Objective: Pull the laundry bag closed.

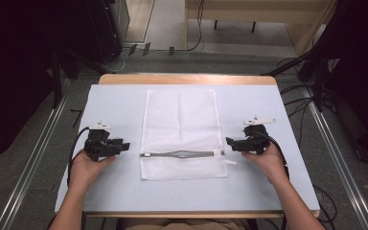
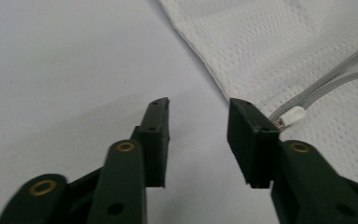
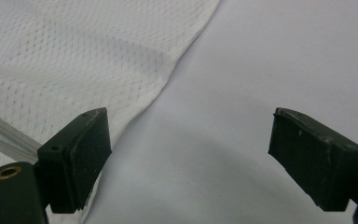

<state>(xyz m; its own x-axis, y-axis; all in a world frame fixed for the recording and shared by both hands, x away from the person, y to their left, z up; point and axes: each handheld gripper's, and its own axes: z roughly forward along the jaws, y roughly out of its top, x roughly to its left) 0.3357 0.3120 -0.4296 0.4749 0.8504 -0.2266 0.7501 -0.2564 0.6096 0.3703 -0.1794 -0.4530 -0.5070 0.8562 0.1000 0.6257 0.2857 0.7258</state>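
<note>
Item 1: mesh laundry bag (image 1: 182, 132), white, rectangular, lying flat at the middle of the tabletop (image 1: 115, 191), long side running away from the person. A grey zipper (image 1: 182, 154) crosses it near the near end; the zipper looks partly parted at its middle, with a small white end tab (image 2: 292, 115) at its left end and another at its right end.

Item 2: left hand-held gripper (image 1: 120, 145), held low just left of the bag's left edge, level with the zipper line. Jaws spread, nothing between them; in the left gripper view the bag's edge and the white end tab sit just beyond the right-hand jaw, apart from it.

Item 3: right hand-held gripper (image 1: 231, 142), held low at the bag's right edge, also level with the zipper. Jaws spread wide, nothing pinched; in the right gripper view the left-hand jaw overlaps the mesh border, though whether it touches the fabric cannot be told.

Item 4: tabletop covering, pale sheet, plain, carrying the bag alone.

Step in hand, as judged: approach. Both hand-held grippers flank the zipper ends, 1 on each side, ready to take hold of the bag; no grip is made yet.

Next move, as judged: each hand-held gripper needs to slide inward over the thin mesh edge and close on fabric or tab without pushing the bag aside. The material is limp and flat, so 1 jaw must get under the edge for a sure pinch.
</note>
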